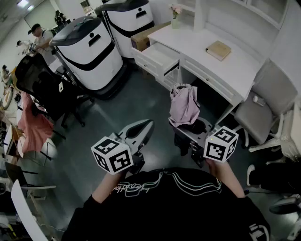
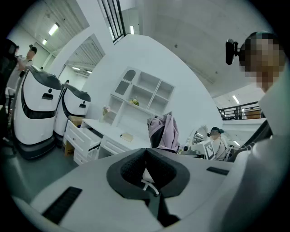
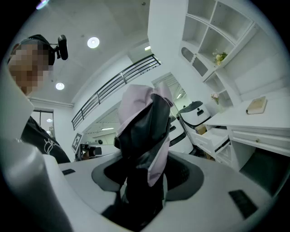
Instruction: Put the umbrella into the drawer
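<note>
My right gripper (image 1: pixel 190 128) is shut on the folded pink and black umbrella (image 1: pixel 183 105), which stands upright out of the jaws. In the right gripper view the umbrella (image 3: pixel 144 131) fills the gap between the jaws of that gripper (image 3: pixel 146 181). The white desk (image 1: pixel 202 43) lies ahead, and its top left drawer (image 1: pixel 160 56) is pulled open. To the umbrella's left, my left gripper (image 1: pixel 146 126) points toward the desk, shut and empty. From the left gripper view, past its own closed jaws (image 2: pixel 146 156), I see the umbrella (image 2: pixel 165 131) and the open drawer (image 2: pixel 84 136).
Two large white robots (image 1: pixel 89 47) stand left of the desk, with a cardboard box (image 1: pixel 146 37) behind the drawer. A book (image 1: pixel 218 49) and a flower vase (image 1: pixel 175 10) sit on the desk. A grey chair (image 1: pixel 263 106) is at the right, a black office chair (image 1: pixel 42 84) at the left.
</note>
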Demonstrator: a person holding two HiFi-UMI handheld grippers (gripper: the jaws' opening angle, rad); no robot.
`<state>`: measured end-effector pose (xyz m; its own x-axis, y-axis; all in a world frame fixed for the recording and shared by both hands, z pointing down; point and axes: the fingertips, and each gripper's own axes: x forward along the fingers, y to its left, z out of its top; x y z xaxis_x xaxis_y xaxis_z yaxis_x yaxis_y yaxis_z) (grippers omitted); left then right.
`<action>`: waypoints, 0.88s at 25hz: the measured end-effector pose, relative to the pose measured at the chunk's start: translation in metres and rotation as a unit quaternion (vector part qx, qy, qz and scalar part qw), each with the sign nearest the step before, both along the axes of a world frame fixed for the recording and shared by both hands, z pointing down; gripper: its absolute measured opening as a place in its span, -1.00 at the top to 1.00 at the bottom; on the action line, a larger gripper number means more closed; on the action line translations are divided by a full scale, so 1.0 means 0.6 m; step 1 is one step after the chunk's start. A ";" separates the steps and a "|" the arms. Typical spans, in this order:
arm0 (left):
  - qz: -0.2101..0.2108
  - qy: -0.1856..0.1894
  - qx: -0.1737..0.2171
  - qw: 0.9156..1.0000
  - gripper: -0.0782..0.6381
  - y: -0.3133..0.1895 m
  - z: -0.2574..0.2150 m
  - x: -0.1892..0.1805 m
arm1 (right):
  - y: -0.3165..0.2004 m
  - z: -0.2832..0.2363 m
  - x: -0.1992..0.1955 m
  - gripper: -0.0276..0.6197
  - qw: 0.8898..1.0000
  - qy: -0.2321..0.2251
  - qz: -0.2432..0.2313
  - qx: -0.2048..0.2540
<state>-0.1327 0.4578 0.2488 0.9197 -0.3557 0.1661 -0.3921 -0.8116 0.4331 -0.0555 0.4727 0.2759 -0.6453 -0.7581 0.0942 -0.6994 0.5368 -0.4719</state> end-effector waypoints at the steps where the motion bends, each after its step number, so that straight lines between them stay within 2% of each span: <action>1: 0.001 0.000 0.001 1.000 0.73 0.001 -0.002 0.003 | 0.001 -0.001 0.000 0.20 1.000 0.003 -0.001 0.001; 9: 0.007 -0.003 0.008 1.000 0.73 0.013 -0.015 0.004 | 0.008 -0.014 0.001 0.20 1.000 0.002 -0.004 0.007; 17: 0.020 0.002 -0.009 1.000 0.73 -0.004 -0.004 0.001 | 0.003 -0.006 0.000 0.19 1.000 -0.018 0.009 -0.004; 22: 0.031 0.001 -0.014 0.999 0.73 -0.069 0.024 0.034 | -0.058 0.026 0.037 0.19 1.000 -0.011 0.024 -0.014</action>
